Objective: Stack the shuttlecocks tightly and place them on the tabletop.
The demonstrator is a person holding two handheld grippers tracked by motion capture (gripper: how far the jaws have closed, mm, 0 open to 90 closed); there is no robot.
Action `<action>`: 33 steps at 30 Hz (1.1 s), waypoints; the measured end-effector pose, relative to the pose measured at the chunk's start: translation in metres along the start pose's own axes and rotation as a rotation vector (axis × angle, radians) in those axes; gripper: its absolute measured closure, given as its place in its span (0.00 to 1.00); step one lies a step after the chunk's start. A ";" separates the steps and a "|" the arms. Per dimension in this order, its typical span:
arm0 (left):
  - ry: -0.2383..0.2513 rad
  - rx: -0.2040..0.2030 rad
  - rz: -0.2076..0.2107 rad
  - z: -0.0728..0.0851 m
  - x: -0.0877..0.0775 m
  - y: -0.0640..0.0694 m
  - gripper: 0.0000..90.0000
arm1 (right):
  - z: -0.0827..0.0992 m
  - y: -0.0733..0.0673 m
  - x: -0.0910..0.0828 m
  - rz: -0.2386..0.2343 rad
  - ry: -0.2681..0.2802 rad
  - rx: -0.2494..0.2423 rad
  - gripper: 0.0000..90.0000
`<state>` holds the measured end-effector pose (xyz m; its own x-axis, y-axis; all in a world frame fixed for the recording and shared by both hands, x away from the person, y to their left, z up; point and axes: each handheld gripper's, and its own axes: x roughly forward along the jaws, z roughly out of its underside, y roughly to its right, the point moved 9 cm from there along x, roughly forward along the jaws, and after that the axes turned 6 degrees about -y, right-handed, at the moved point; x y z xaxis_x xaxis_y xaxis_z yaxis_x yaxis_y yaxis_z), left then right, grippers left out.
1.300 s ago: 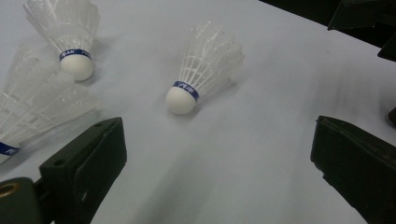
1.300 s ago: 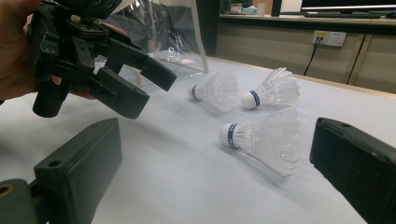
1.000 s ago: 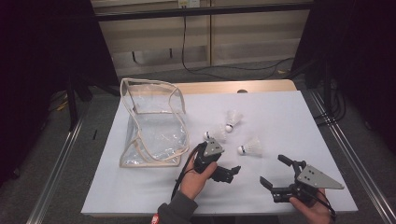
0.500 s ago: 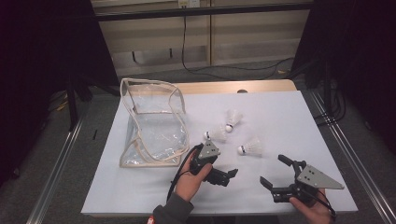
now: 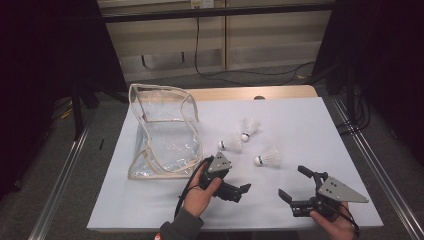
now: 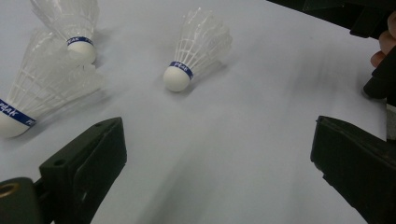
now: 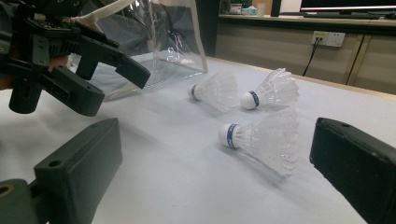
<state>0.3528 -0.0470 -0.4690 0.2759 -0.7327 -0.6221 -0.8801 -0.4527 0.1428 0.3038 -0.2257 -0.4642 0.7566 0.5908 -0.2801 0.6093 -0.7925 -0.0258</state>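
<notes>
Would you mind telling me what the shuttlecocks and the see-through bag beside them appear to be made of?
The shuttlecocks look like translucent white plastic mesh skirts on smooth white rounded heads with a blue band; the head material is unclear. The bag seems to be clear glossy vinyl, since the table shows through it, with pale trim along its edges.

Three white shuttlecocks with blue bands are lying on their sides on the worktop, right of the clear bag. The first is lying nearest the bag, the second just behind it, the third apart, farthest right.
</notes>
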 end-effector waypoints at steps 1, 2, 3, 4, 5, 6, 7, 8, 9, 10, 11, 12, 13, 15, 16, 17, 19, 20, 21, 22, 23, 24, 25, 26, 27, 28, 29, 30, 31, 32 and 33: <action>-0.003 0.004 0.000 0.001 -0.001 0.000 0.04 | 0.000 0.000 0.000 0.001 0.002 -0.002 0.02; -0.002 0.005 0.000 0.001 -0.001 0.000 0.04 | 0.000 0.000 0.000 0.001 0.003 -0.004 0.02; -0.002 0.001 0.000 0.001 -0.001 0.000 0.04 | 0.000 0.000 0.000 0.000 0.002 -0.002 0.02; -0.002 0.003 0.000 0.001 -0.002 0.000 0.04 | 0.000 0.000 0.000 0.001 0.002 -0.003 0.02; -0.001 0.001 0.001 0.002 -0.002 -0.001 0.04 | 0.000 0.000 0.000 0.002 0.001 -0.003 0.02; -0.001 0.003 0.003 0.002 -0.003 -0.001 0.04 | 0.000 0.000 0.000 0.002 0.000 -0.004 0.02; 0.000 0.003 0.000 0.002 -0.003 -0.001 0.04 | 0.000 0.000 0.001 0.002 0.000 -0.004 0.02; 0.000 0.011 -0.002 0.002 -0.004 -0.001 0.04 | 0.000 0.000 0.000 0.002 0.000 -0.006 0.02; 0.000 0.006 0.001 0.003 -0.004 -0.001 0.04 | 0.000 0.000 0.000 0.001 0.001 -0.005 0.02; 0.005 0.008 0.004 0.002 -0.005 -0.001 0.04 | 0.000 -0.001 0.000 0.000 0.002 -0.004 0.02; 0.003 0.011 0.004 0.003 -0.005 0.000 0.04 | -0.001 0.000 0.000 0.000 0.003 -0.004 0.02; -0.001 0.015 0.005 0.003 -0.006 0.000 0.04 | 0.000 0.000 0.000 0.002 0.001 -0.003 0.02; 0.001 0.015 0.007 0.003 -0.006 0.000 0.04 | 0.000 0.000 0.000 0.002 0.001 -0.003 0.02; -0.002 0.023 0.006 0.005 -0.007 0.001 0.04 | 0.000 0.000 0.000 0.002 0.001 -0.002 0.02; 0.003 0.028 0.007 0.005 -0.007 0.001 0.04 | 0.000 0.000 0.000 0.001 0.001 -0.002 0.02; 0.003 0.028 0.007 0.006 -0.008 0.002 0.04 | 0.000 0.000 0.000 0.001 0.002 -0.002 0.02; 0.006 0.029 0.010 0.006 -0.009 0.001 0.04 | 0.000 0.000 0.000 0.001 0.001 -0.001 0.02; 0.007 0.028 0.012 0.007 -0.010 0.001 0.04 | 0.000 0.000 0.000 0.001 0.001 -0.001 0.02; 0.006 0.027 0.010 0.007 -0.011 0.000 0.04 | 0.000 0.000 0.000 0.000 0.001 0.000 0.02; 0.010 0.023 0.011 0.008 -0.011 0.000 0.04 | 0.000 0.000 0.000 0.000 0.001 -0.002 0.02; 0.007 0.025 0.008 0.008 -0.012 -0.001 0.04 | 0.000 0.000 0.000 0.000 0.001 -0.002 0.02; 0.004 0.027 0.009 0.009 -0.012 -0.001 0.04 | 0.000 0.000 0.000 0.001 0.002 -0.003 0.02; 0.007 0.025 0.008 0.010 -0.013 -0.002 0.04 | 0.000 0.000 0.000 0.000 0.001 -0.001 0.02; 0.003 0.024 0.008 0.010 -0.014 -0.002 0.04 | 0.000 0.000 0.000 0.001 0.002 -0.001 0.02; 0.006 0.022 0.010 0.011 -0.015 -0.002 0.04 | 0.000 0.000 0.000 0.000 0.002 -0.002 0.02; 0.002 0.027 0.006 0.011 -0.016 -0.003 0.04 | 0.000 0.000 0.000 0.000 0.002 -0.001 0.02; 0.003 0.026 0.009 0.012 -0.017 -0.002 0.04 | 0.000 0.000 0.000 0.001 0.001 -0.002 0.02; 0.007 0.028 0.012 0.012 -0.017 -0.002 0.04 | 0.000 0.000 0.000 0.002 0.001 -0.002 0.02; 0.008 0.028 0.010 0.012 -0.018 -0.002 0.04 | 0.000 0.000 0.000 0.001 0.002 -0.003 0.02; 0.008 0.032 0.010 0.013 -0.018 -0.003 0.05 | 0.000 0.000 0.000 0.001 0.002 -0.001 0.02; 0.005 0.034 0.010 0.014 -0.019 -0.002 0.05 | 0.000 0.000 0.000 0.002 0.001 -0.002 0.02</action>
<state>0.3445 -0.0251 -0.4680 0.2687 -0.7395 -0.6172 -0.8955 -0.4279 0.1228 0.3038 -0.2256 -0.4640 0.7585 0.5890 -0.2789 0.6079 -0.7937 -0.0231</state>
